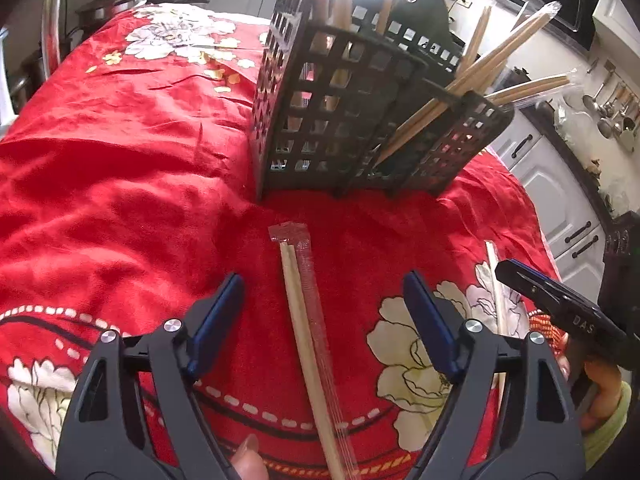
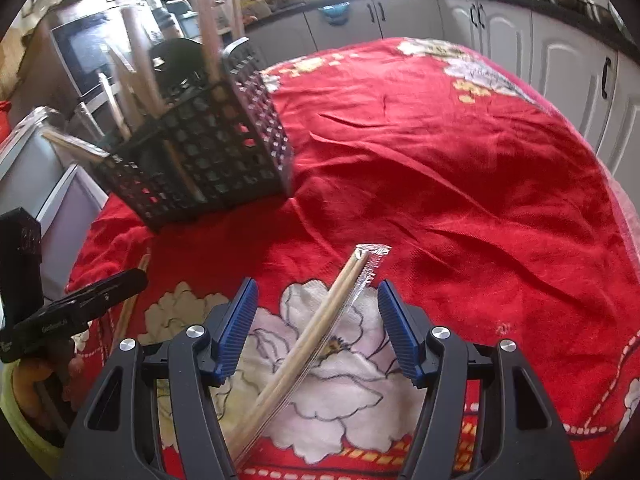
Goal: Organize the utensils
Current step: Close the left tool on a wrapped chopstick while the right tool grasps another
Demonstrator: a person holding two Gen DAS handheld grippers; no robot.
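The left gripper [image 1: 324, 300] is hanging over the red flowered cloth [image 1: 120, 200] that is covering the tabletop, its blue fingers [image 1: 218, 320] standing apart with nothing pressed between them. A pair of wooden chopsticks in a clear wrapper [image 1: 304, 320] is lying flat on the cloth in the gap between those fingers, touching neither pad, its wrapped tip pointing toward the black lattice utensil basket [image 1: 340, 120]. The basket is standing upright on the cloth just beyond that tip, and more wrapped chopsticks [image 1: 480, 76] are leaning out of its compartments at several angles.

The right gripper [image 2: 318, 328] is also pointing down at the cloth with its fingers [image 2: 396, 336] spread and pressing on nothing. A wrapped pair of chopsticks [image 2: 320, 336] is lying slantwise on a white flower print between them, its tip reaching past the fingertips. Whether this is the same pair as under the left gripper, I cannot tell.

Another single wrapped stick [image 1: 496, 300] is lying on the cloth near the tabletop's edge, partly hidden behind the neighbouring gripper. In the right wrist view the basket [image 2: 208, 152] is sitting near the far left edge of the tabletop, with kitchen cabinets [image 2: 500, 28] beyond it.
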